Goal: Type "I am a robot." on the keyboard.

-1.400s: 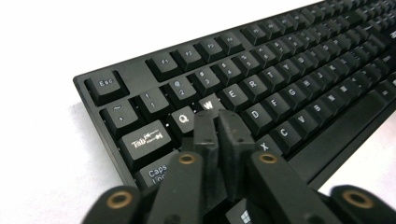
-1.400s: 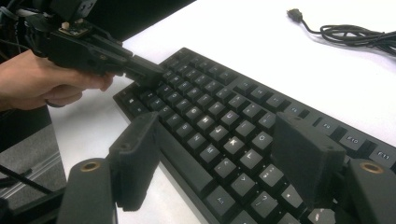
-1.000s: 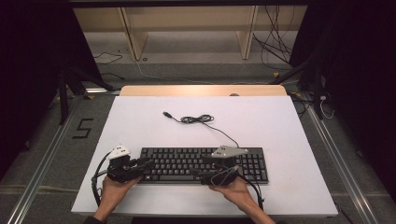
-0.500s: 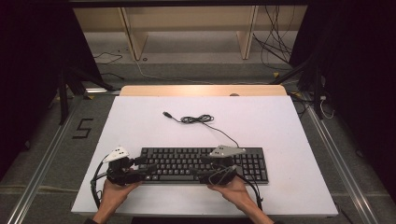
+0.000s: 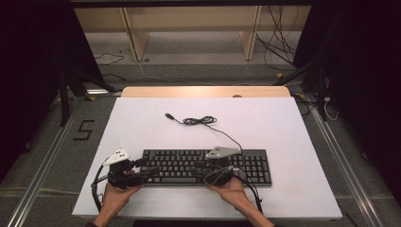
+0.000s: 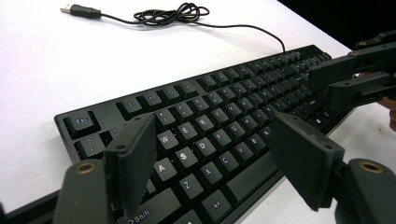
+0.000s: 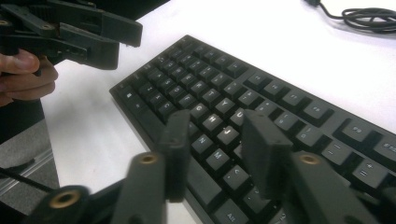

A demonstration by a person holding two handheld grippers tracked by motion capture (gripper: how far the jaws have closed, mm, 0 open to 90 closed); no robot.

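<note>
White table (image 5: 142,123) bears the keyboard (image 5: 246,163); left gripper (image 6: 212,172) just spreading, right gripper (image 7: 212,149) just narrowing, both released above its keys.

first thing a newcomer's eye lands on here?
The black keyboard lying near the front edge of the white table, with a hand-held gripper over each end: the left gripper with jaws that have just been opening, the right gripper with jaws that have just been closing, nothing between either pair. Behind the keyboard its cable lies coiled, unplugged.
</note>
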